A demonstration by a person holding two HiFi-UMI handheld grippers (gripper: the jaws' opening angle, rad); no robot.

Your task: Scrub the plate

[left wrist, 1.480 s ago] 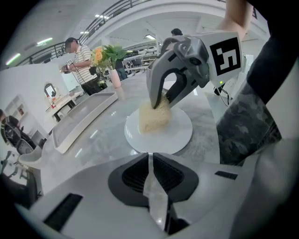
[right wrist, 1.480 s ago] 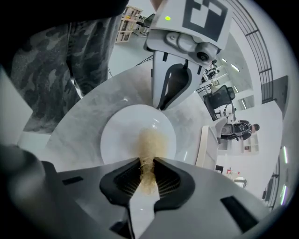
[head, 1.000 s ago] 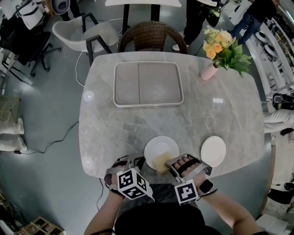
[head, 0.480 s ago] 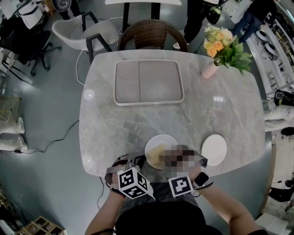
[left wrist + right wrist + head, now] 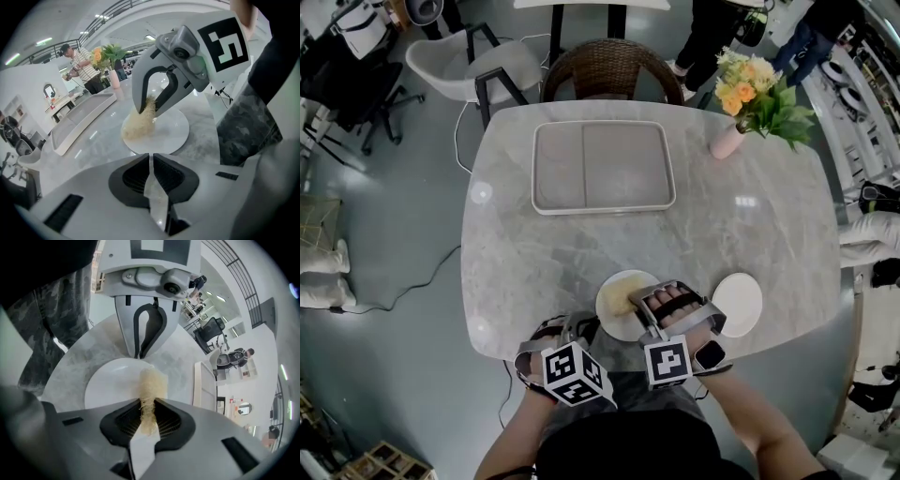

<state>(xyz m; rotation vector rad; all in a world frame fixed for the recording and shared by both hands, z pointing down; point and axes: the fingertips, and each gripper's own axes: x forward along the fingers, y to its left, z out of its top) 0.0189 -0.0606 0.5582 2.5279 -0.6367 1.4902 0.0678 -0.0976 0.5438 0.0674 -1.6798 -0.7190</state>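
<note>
Marble table (image 5: 581, 253), person standing at its near edge

- White plate (image 5: 613, 321): flat on the stone at the near edge, roughly midway along it
- Left gripper (image 5: 151, 168): jaws drawn almost together, pinching the plate's near rim. A thin white sliver shows between the pads, and the right gripper view shows its tips meeting on that rim. Reads as a steadying hold
- Right gripper (image 5: 147, 414): clamped on a pale, fibrous scrubber (image 5: 151, 383). The wad sticks out past the jaws and lies on the plate's face, on the half toward the table's far edge

Step in hand, as I judge it: the scrub itself. The plate's face looks glossy and clean in both gripper views and I can make out no soil, so I cannot tell how far along it is

Next move calls for:
- pressing the scrubber flat and sweeping it over the bare part of the plate, toward the near rim
- stopping short of the left gripper's tips
- a firm left pinch, or the plate may skate off the near edge

Elsewhere:
- grey tray (image 5: 603, 212) by the far edge
- small plate (image 5: 737, 305) near the scrubbed one, toward the right edge
- vase of flowers (image 5: 727, 145) at the far right corner

Writing: none readable. Only black-and-white squares on the marker cubes (image 5: 572, 373); watch (image 5: 710, 354) on the right wrist, face too small to read
</note>
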